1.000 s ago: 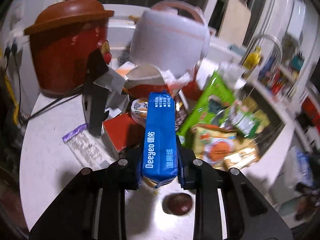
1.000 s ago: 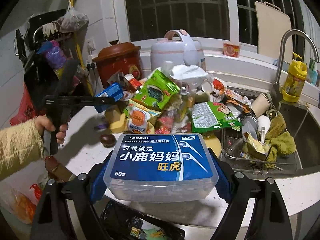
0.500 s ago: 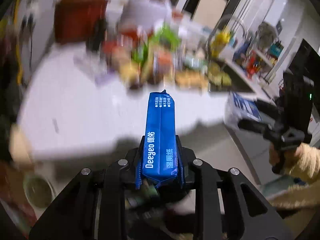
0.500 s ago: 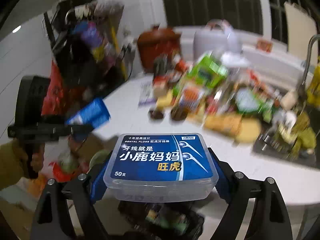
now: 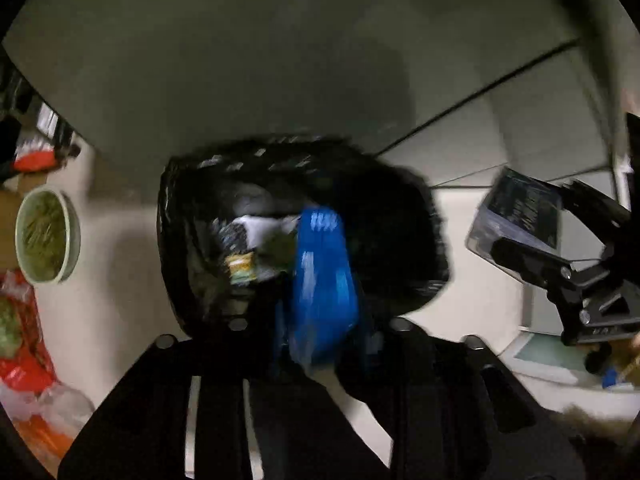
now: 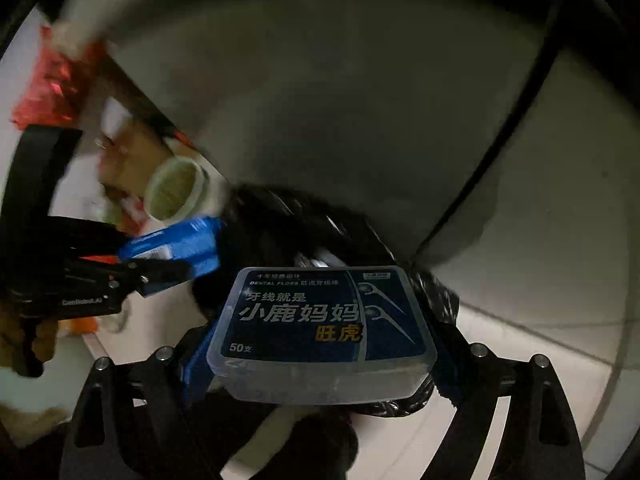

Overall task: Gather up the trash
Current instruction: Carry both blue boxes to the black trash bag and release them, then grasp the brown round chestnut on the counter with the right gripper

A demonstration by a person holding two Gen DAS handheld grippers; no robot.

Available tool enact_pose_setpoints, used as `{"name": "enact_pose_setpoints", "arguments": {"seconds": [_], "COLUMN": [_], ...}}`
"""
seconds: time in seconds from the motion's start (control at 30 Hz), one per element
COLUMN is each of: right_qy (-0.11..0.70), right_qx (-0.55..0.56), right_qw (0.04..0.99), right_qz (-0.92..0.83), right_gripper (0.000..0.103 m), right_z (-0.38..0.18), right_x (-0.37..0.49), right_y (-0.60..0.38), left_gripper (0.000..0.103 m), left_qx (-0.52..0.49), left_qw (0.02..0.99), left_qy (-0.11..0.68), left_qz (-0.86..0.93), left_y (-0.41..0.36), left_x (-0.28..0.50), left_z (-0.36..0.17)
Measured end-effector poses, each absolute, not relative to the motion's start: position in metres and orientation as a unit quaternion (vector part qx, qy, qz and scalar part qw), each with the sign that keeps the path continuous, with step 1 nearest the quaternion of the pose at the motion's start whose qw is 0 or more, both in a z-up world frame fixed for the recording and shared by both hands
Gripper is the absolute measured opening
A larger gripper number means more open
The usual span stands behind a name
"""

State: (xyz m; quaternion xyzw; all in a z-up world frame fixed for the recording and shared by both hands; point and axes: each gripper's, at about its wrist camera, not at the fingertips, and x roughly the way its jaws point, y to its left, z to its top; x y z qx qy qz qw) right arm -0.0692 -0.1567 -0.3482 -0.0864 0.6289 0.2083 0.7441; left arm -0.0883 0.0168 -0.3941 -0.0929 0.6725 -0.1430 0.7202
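My left gripper [image 5: 320,320] is shut on a blue wet-wipes pack [image 5: 322,280] and holds it over the open black trash bag [image 5: 200,248] on the floor, which holds several wrappers. My right gripper [image 6: 320,344] is shut on a clear dental floss box [image 6: 320,320] with a dark blue label, just above the same bag [image 6: 320,236]. The floss box also shows at the right of the left wrist view [image 5: 516,216]. The blue pack also shows at the left of the right wrist view [image 6: 180,248].
A pale green bowl [image 5: 46,236] stands on the floor left of the bag. Red and white packaging [image 5: 20,360] lies at the far left. A grey cabinet front [image 5: 280,60] rises behind the bag. Tiled floor [image 6: 540,320] lies to the right.
Both grippers swung away from the cluttered counter and down to the floor. They now hold the blue pack and the floss box over the black trash bag.
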Motion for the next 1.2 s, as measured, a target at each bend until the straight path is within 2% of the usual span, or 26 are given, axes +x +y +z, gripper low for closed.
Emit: {"name": "enact_pose_setpoints", "arguments": {"seconds": [0.03,0.07,0.17,0.3,0.4,0.5,0.6,0.7,0.8,0.93,1.07,1.2], "right_qy": [0.639,0.64,0.639,0.612,0.569,0.499,0.419,0.35,0.325,0.349,0.389,0.409], "right_qx": [-0.089,-0.09,-0.095,-0.093,-0.088,-0.07,-0.042,-0.031,-0.041,-0.056,-0.056,-0.064], "right_qw": [0.738,0.738,0.742,0.758,0.781,0.818,0.858,0.895,0.917,0.915,0.901,0.895], "right_qz": [0.198,0.193,0.181,0.205,0.243,0.278,0.293,0.276,0.23,0.194,0.183,0.167], "right_gripper": [0.088,0.089,0.089,0.089,0.091,0.097,0.097,0.097,0.097,0.093,0.082,0.082], "right_z": [-0.361,-0.366,-0.369,-0.326,-0.265,-0.185,-0.117,-0.082,-0.077,-0.093,-0.115,-0.126], "right_x": [-0.065,-0.061,-0.056,-0.061,-0.07,-0.072,-0.064,-0.042,-0.006,0.043,0.073,0.087], "right_y": [-0.156,-0.157,-0.159,-0.16,-0.164,-0.165,-0.166,-0.165,-0.153,-0.134,-0.119,-0.115], "left_gripper": [0.066,0.07,0.071,0.071,0.071,0.084,0.086,0.086,0.086,0.086,0.086,0.086], "left_qx": [-0.091,-0.094,-0.089,-0.079,-0.068,-0.058,-0.058,-0.057,-0.065,-0.073,-0.09,-0.1], "left_qw": [0.717,0.715,0.722,0.736,0.756,0.789,0.825,0.845,0.86,0.87,0.869,0.868], "left_qy": [0.679,0.682,0.678,0.663,0.639,0.594,0.54,0.51,0.486,0.471,0.473,0.476], "left_qz": [-0.13,-0.119,-0.103,-0.111,-0.123,-0.145,-0.16,-0.148,-0.14,-0.128,-0.113,-0.102], "left_y": [0.018,0.021,0.028,0.033,0.032,0.029,0.031,0.032,0.035,0.039,0.046,0.056], "left_x": [-0.086,-0.084,-0.084,-0.086,-0.091,-0.101,-0.106,-0.103,-0.101,-0.102,-0.109,-0.116], "left_z": [-0.402,-0.409,-0.411,-0.382,-0.338,-0.28,-0.225,-0.191,-0.169,-0.158,-0.156,-0.158]}}
